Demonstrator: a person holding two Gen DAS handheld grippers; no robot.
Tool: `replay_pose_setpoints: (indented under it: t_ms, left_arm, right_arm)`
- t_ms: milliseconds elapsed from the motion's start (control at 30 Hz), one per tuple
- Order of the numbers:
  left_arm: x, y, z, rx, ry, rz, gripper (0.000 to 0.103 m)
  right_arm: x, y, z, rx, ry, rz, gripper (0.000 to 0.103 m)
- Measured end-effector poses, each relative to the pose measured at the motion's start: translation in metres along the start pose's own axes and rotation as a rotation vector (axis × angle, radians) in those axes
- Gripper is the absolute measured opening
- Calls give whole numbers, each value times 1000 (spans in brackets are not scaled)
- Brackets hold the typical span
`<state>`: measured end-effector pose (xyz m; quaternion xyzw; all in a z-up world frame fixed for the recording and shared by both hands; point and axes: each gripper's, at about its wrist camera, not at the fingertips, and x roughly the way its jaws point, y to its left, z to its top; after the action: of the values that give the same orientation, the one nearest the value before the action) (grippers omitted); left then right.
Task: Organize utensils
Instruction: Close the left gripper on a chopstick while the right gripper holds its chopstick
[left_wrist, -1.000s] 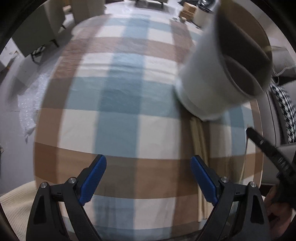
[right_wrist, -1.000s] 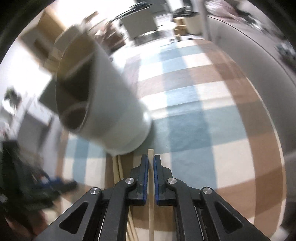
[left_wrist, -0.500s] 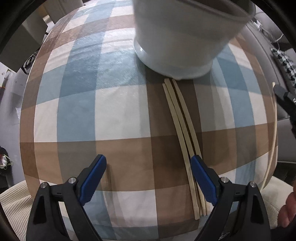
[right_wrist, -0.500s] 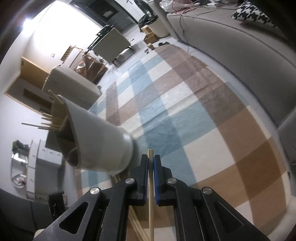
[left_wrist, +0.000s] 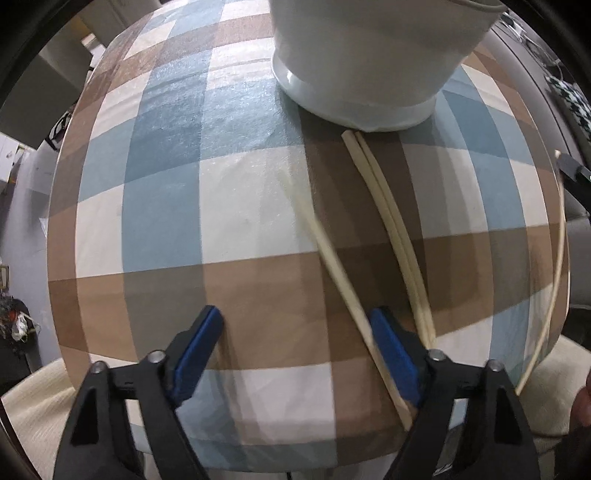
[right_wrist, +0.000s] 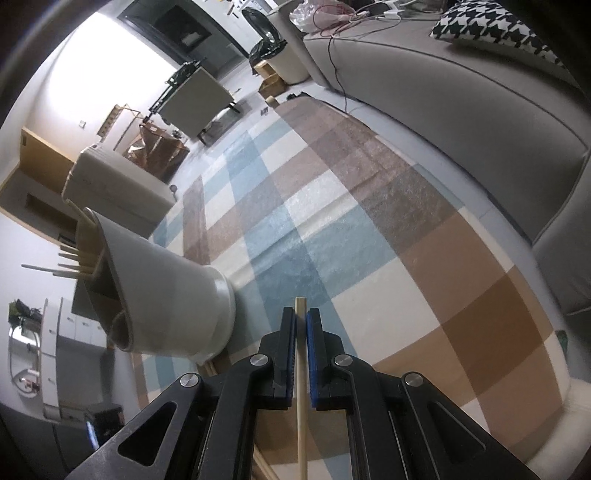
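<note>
A white utensil holder (left_wrist: 373, 59) stands on the checked tablecloth (left_wrist: 177, 192). It also shows in the right wrist view (right_wrist: 162, 295), with several chopsticks (right_wrist: 70, 264) sticking out of its top. My left gripper (left_wrist: 299, 332) is open low over the cloth. One loose chopstick (left_wrist: 340, 273) lies against its right finger (left_wrist: 391, 350), and a pair of chopsticks (left_wrist: 391, 229) lies just right of it. My right gripper (right_wrist: 301, 325) is shut on a single chopstick (right_wrist: 301, 387), held above the table right of the holder. That chopstick shows at the right edge of the left wrist view (left_wrist: 554, 273).
A grey sofa (right_wrist: 461, 110) with a houndstooth cushion (right_wrist: 495, 33) runs along the table's right side. A pale armchair (right_wrist: 114, 188) stands beyond the holder. Boxes and cables lie on the floor at the far end.
My left gripper moved down and forward to the loose chopsticks; one chopstick has shifted left, away from the other two. My right gripper rose with its chopstick, still shut.
</note>
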<state>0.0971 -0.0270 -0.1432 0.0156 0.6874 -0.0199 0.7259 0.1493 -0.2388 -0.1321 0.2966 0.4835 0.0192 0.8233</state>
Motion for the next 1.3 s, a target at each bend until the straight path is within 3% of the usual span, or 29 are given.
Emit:
replay_pose_setpoints:
  t_ms: [100, 133, 333, 400, 467, 667, 733, 833, 900, 967, 1100, 1300]
  left_arm:
    - [-6, 9, -5, 36, 0, -4, 51]
    - [-7, 13, -6, 36, -1, -12, 49]
    - [-11, 54, -4, -105, -7, -119, 51]
    - [-9, 70, 1, -185, -2, -150, 61]
    - [-6, 82, 5, -250, -9, -181, 61]
    - [-3, 95, 20, -291, -35, -157, 60]
    - [-4, 91, 20, -274, -44, -122, 53]
    - [-5, 84, 25, -228, -59, -14, 25]
    - [-5, 83, 31, -221, -74, -1, 6]
    - [-3, 88, 31, -240, -84, -16, 1]
    - [-3, 95, 39, -255, -105, -63, 0]
    - [-41, 101, 50, -236, -238, -137, 0]
  right_arm:
    - [6, -4, -2, 32, 10, 6, 5]
    - [9, -6, -2, 46, 19, 4, 5]
    - [21, -2, -7, 56, 41, -10, 5]
    - [24, 0, -9, 44, 42, -25, 5]
    - [27, 1, -11, 29, 48, -35, 5]
    - [31, 0, -15, -3, 52, -65, 5]
    - [33, 1, -16, -5, 62, -60, 5]
    - [31, 5, -15, -25, 59, -47, 5]
    - [28, 7, -14, -33, 54, -34, 5]
    - [25, 8, -13, -34, 52, -16, 5]
    - [20, 17, -15, -73, 40, 13, 5]
    - [3, 41, -17, -185, -35, 48, 5]
